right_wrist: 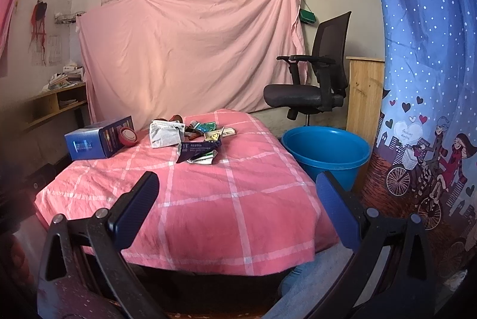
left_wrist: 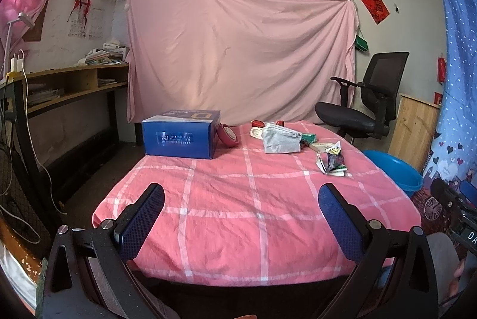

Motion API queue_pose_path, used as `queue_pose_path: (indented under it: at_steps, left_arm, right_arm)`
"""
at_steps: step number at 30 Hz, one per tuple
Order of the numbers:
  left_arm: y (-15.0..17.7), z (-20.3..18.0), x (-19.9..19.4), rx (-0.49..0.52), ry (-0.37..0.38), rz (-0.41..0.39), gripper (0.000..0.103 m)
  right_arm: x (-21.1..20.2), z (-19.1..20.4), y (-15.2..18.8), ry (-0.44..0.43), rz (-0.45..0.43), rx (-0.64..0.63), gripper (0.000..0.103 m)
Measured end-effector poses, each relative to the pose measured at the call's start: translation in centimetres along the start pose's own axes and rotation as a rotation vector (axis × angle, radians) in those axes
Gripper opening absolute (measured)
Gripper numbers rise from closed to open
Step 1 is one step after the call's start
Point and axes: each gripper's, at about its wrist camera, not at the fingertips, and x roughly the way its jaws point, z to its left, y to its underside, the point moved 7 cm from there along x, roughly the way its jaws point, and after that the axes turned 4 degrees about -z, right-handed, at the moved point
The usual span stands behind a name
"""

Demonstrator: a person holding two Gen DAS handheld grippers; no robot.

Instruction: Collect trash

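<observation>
A pile of trash lies at the far side of the pink checked table [left_wrist: 238, 214]: a crumpled grey-white bag [left_wrist: 280, 138] [right_wrist: 165, 134], crumpled wrappers [left_wrist: 332, 159] [right_wrist: 198, 153], and small green and white packets [right_wrist: 208, 129] behind. A blue bucket [left_wrist: 393, 171] [right_wrist: 326, 153] stands on the floor to the table's right. My left gripper [left_wrist: 241, 199] is open and empty over the table's near edge. My right gripper [right_wrist: 237, 190] is open and empty, near the table's front right, also far from the trash.
A blue box [left_wrist: 182, 135] [right_wrist: 100, 140] sits at the table's far left with a red round tin [left_wrist: 228, 135] [right_wrist: 128, 137] leaning on it. A black office chair [left_wrist: 366, 107] [right_wrist: 313, 83] stands behind. A wooden shelf desk [left_wrist: 74, 83] is at left, a blue curtain [right_wrist: 423, 80] at right.
</observation>
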Motion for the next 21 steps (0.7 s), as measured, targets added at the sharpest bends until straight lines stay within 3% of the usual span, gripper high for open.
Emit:
queue_pose_path:
  at_steps: [7, 21]
  left_arm:
    - [-0.9, 0.4, 2.9, -0.015, -0.022, 0.008, 0.101]
    - [-3.9, 0.3, 9.9, 0.007, -0.049, -0.049, 0.101]
  right_arm:
    - [2.5, -0.3, -1.8, -0.007, -0.020, -0.017, 0.103]
    - [9.1, 0.9, -5.6, -0.040, -0.108, -0.066, 0.103]
